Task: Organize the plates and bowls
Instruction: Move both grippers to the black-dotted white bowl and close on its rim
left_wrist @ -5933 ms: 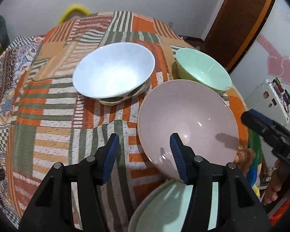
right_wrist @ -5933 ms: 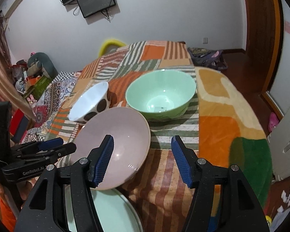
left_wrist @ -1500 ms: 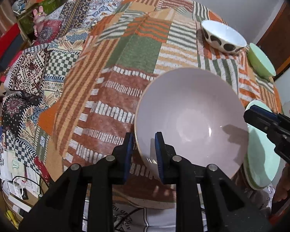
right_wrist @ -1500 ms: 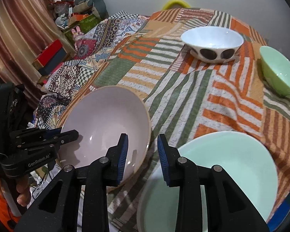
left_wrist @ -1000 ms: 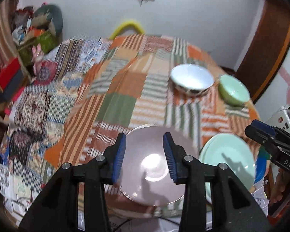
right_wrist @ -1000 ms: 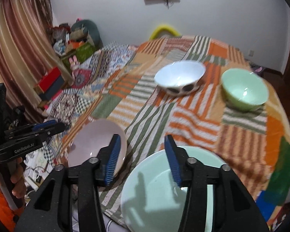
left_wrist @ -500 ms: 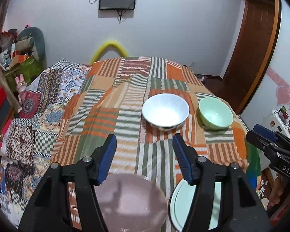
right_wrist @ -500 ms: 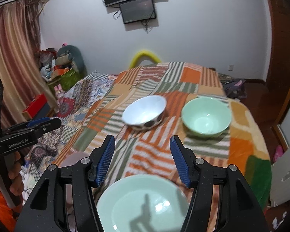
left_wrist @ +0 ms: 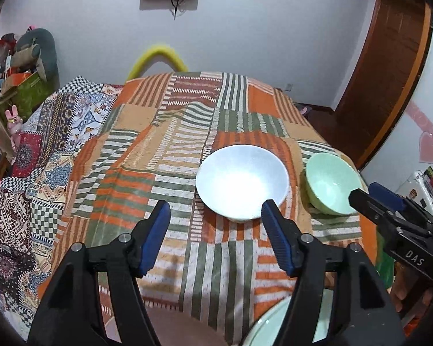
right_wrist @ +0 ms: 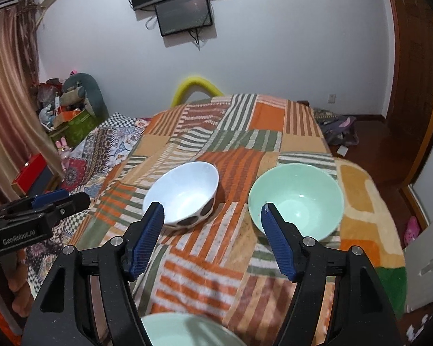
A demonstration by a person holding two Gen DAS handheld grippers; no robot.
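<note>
A white bowl [left_wrist: 242, 187] with dark spots outside [right_wrist: 184, 196] stands mid-table, with a mint green bowl [left_wrist: 330, 186] [right_wrist: 297, 199] to its right. My left gripper [left_wrist: 215, 213] hovers open before the white bowl with nothing between its fingers. My right gripper [right_wrist: 212, 216] hangs in front of the gap between the two bowls; its jaws are opening and hold nothing. At the near edge lie a pink plate [left_wrist: 173, 328] and a mint green plate [left_wrist: 271, 331] [right_wrist: 184, 331], both mostly hidden by the grippers.
A striped patchwork cloth [left_wrist: 173, 144] covers the round table. A yellow chair back [left_wrist: 158, 54] rises behind the far edge. Boxes and toys [right_wrist: 63, 106] pile up at the left, and a wooden door [left_wrist: 389, 72] is at the right.
Both grippers let go of the pink plate, which now lies beside the green plate at the near edge. Their jaws widened and both moved forward toward the two bowls.
</note>
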